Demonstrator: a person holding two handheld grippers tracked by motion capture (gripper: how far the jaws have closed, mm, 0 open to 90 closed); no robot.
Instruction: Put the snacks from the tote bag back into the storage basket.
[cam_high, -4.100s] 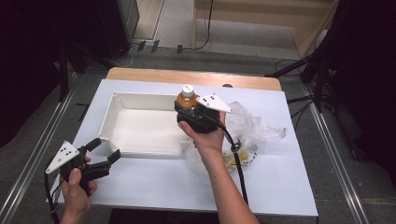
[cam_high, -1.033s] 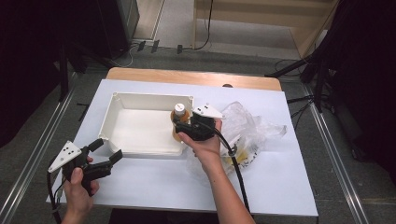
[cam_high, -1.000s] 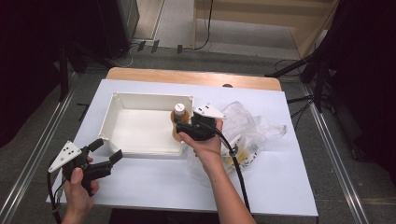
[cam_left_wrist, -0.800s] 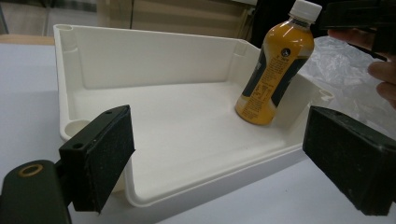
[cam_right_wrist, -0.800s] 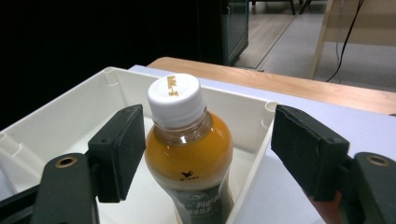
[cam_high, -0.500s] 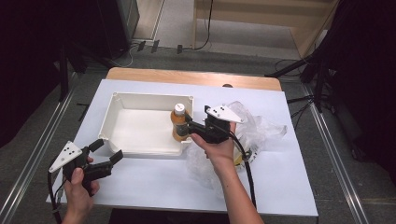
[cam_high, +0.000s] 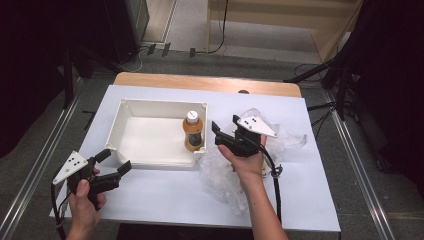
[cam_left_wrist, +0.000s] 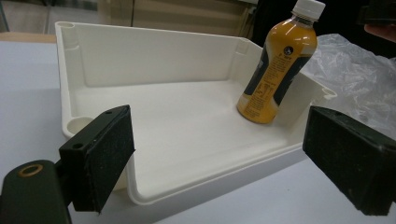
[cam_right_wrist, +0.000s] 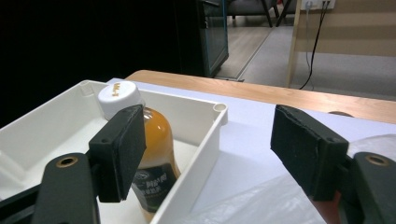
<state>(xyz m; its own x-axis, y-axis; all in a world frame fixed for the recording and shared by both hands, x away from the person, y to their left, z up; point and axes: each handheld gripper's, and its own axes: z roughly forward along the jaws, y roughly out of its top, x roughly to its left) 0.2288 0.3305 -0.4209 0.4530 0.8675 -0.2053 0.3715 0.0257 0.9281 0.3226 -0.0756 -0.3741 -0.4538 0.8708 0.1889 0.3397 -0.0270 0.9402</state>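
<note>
An orange drink bottle (cam_high: 194, 132) with a white cap stands upright in the near right corner of the white tray (cam_high: 145, 107). My right gripper (cam_high: 218, 135) is open, just right of the tray over a clear plastic bag (cam_high: 285, 137), with nothing between its jaws. In the right gripper view the bottle (cam_right_wrist: 152, 161) shows partly behind the left pad (cam_right_wrist: 119, 149), inside the tray wall (cam_right_wrist: 196, 154). My left gripper (cam_high: 114, 161) is open at the tray's near left corner. In the left gripper view it (cam_left_wrist: 224, 158) faces the tray (cam_left_wrist: 154, 70) and the bottle (cam_left_wrist: 275, 70).
The crumpled clear bag (cam_left_wrist: 357, 74) lies right of the tray and spreads toward the table's front. A wooden strip (cam_high: 205, 82) runs along the far table edge. Metal rails flank the table. Cables trail from both grippers.
My right gripper has drawn back to the right, away from the bottle, which stays standing in the tray. The left gripper has kept still.
</note>
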